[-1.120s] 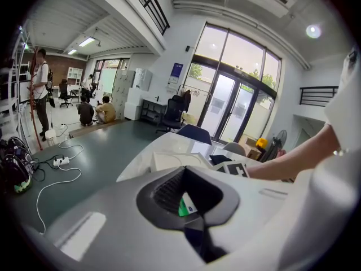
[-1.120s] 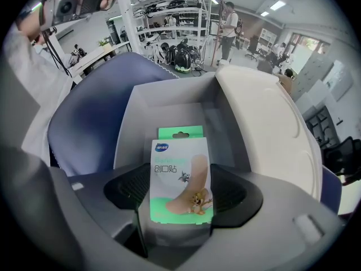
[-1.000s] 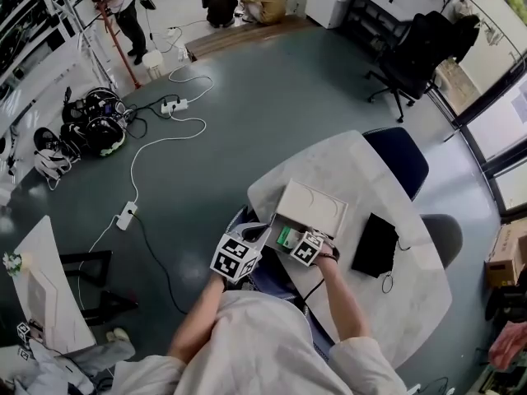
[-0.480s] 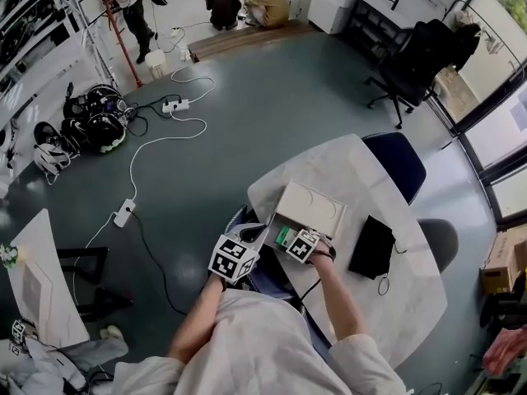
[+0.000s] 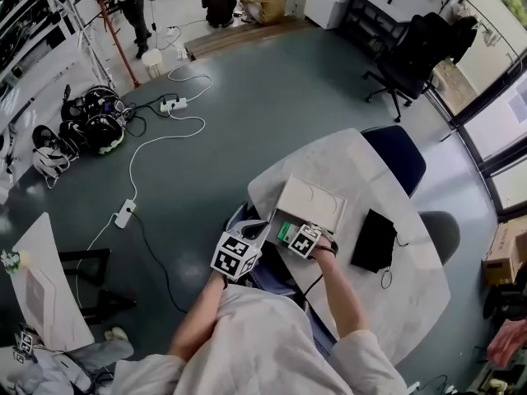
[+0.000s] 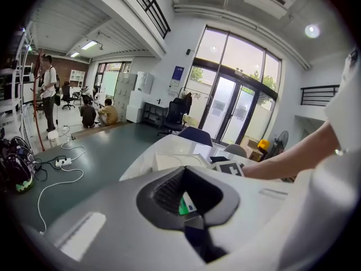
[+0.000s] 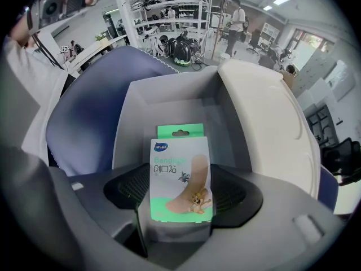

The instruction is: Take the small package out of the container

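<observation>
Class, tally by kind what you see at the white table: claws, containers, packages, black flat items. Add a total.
claws: 2, left claw and right claw
container: 1
package: 1
black flat item: 1
Total: 5

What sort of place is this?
Probably a shared lab or workshop-style office: a black office chair, a power strip lying on the open floor, and equipment shelves along the wall.

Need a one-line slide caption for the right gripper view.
Right claw shut on an upright green bandage package, the open white container and its raised lid just beyond it.
</observation>
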`<state>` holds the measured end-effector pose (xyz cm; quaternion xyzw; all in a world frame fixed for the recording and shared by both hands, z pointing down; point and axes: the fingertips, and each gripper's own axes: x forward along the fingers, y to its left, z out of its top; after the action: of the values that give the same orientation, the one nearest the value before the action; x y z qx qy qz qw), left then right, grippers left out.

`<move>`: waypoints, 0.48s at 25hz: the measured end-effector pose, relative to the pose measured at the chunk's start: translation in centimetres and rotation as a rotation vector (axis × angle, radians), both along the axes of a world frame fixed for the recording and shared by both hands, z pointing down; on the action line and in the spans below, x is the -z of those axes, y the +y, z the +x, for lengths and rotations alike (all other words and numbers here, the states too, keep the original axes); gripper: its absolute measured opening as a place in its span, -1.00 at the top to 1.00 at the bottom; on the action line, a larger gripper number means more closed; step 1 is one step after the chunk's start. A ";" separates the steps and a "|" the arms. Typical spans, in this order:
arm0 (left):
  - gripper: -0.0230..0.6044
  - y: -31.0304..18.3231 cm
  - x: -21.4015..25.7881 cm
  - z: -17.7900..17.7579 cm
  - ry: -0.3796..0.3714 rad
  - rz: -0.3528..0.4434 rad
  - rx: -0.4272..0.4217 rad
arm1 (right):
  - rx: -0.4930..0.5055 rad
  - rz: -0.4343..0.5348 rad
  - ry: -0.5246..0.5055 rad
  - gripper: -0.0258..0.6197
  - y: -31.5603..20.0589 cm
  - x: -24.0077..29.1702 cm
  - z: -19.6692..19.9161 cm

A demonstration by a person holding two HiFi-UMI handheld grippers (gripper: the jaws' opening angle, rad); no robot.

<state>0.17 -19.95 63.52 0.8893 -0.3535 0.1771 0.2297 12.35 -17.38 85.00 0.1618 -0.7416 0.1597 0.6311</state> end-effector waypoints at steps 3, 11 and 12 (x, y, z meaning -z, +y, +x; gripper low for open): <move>0.76 -0.4 0.0 -0.2 -0.012 0.006 -0.005 | 0.002 -0.005 0.001 -0.08 0.1 0.0 -0.2; 0.76 0.4 -0.5 0.2 -0.037 0.002 -0.039 | 0.001 -0.002 0.002 -0.08 0.1 0.0 0.2; 0.76 0.5 -0.6 0.2 -0.041 0.003 -0.045 | 0.000 -0.004 0.002 -0.08 0.1 -0.1 0.3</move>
<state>0.37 -19.49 64.10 0.8935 -0.3383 0.1999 0.2173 12.60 -17.25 85.05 0.1607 -0.7407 0.1607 0.6323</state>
